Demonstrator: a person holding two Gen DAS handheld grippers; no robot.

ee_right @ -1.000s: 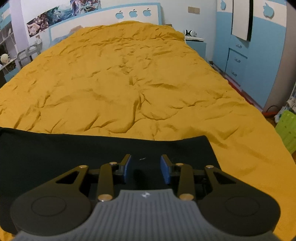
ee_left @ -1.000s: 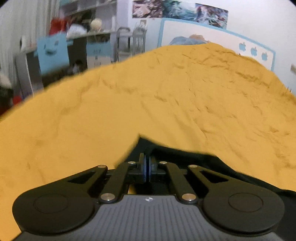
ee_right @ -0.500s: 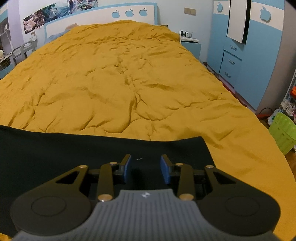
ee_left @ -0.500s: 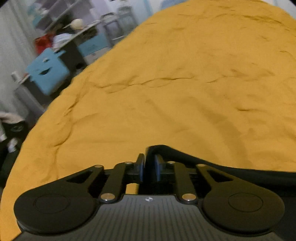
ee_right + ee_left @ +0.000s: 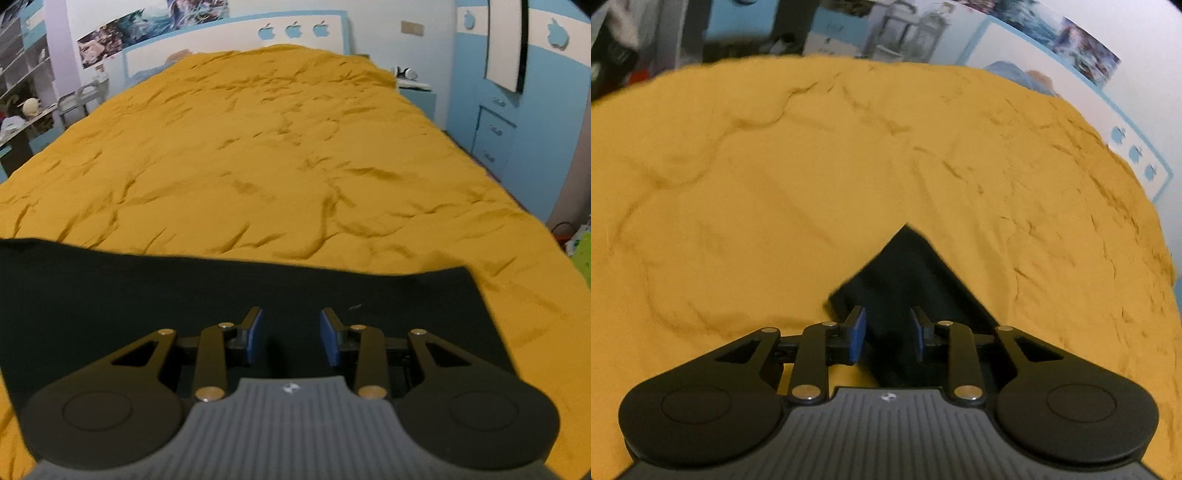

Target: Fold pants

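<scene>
Black pants (image 5: 221,291) lie flat in a folded band across the near end of a mustard-yellow bed cover (image 5: 277,147). In the left wrist view one pointed corner of the pants (image 5: 908,266) lies on the cover just ahead of my left gripper (image 5: 888,334). Its jaws are opening, and the blue pads stand apart over the cloth without pressing it. My right gripper (image 5: 291,334) hovers over the right part of the pants, open, with only flat cloth beneath its fingers.
The bed cover (image 5: 775,184) stretches far ahead to a white and blue headboard (image 5: 236,40). Blue drawers (image 5: 491,136) stand along the bed's right side, and a green basket (image 5: 583,251) sits on the floor. Shelves and clutter (image 5: 701,33) lie beyond the left edge.
My left gripper was shut on the pants' edge and has let go, its pads now apart. It swung and rolled, and the corner now lies flat. The right gripper shifted slightly and stayed open.
</scene>
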